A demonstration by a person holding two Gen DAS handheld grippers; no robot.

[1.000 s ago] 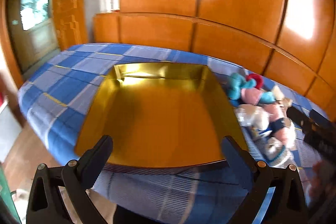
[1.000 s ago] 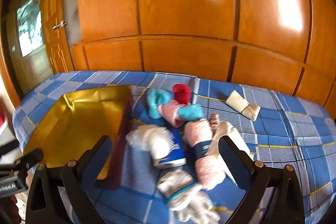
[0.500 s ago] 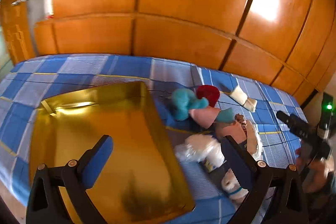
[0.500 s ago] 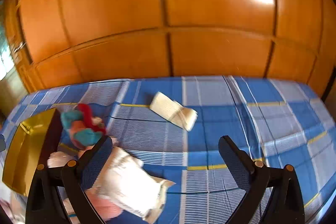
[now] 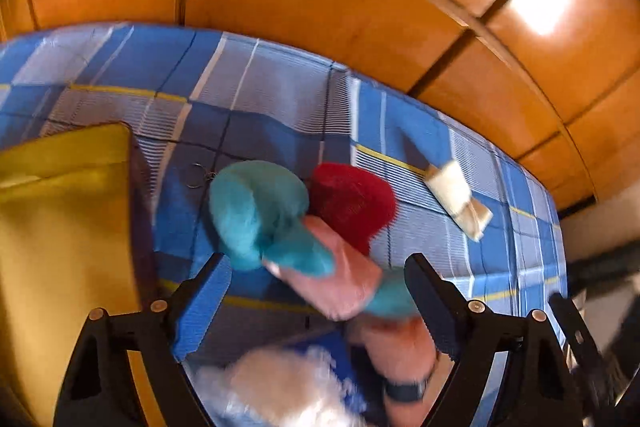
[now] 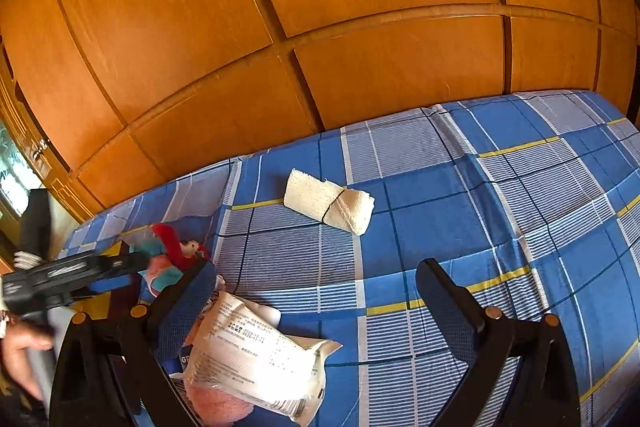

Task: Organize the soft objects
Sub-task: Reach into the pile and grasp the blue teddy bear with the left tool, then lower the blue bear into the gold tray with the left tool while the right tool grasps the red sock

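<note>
A plush toy [image 5: 296, 223] in teal, red and pink lies on the blue plaid bed, just beyond my open, empty left gripper [image 5: 318, 281]. The gold tray [image 5: 60, 227] lies to its left. A fluffy white item [image 5: 280, 387] and a pink soft item [image 5: 396, 351] sit low between the left fingers. In the right wrist view a rolled cream cloth [image 6: 329, 201] lies ahead of my open, empty right gripper [image 6: 316, 287]. A white plastic packet [image 6: 256, 359] lies by its left finger, over a pink item [image 6: 216, 403]. The plush toy [image 6: 168, 255] and left gripper show at far left.
The plaid bedcover [image 6: 500, 219] stretches open to the right. Orange wooden wardrobe panels [image 6: 320, 7] rise right behind the bed. The cream cloth roll also shows in the left wrist view [image 5: 456, 199], right of the plush toy.
The left gripper has swung right from over the gold tray and closed in on the plush toy. The right gripper has swung right, toward the cream cloth roll.
</note>
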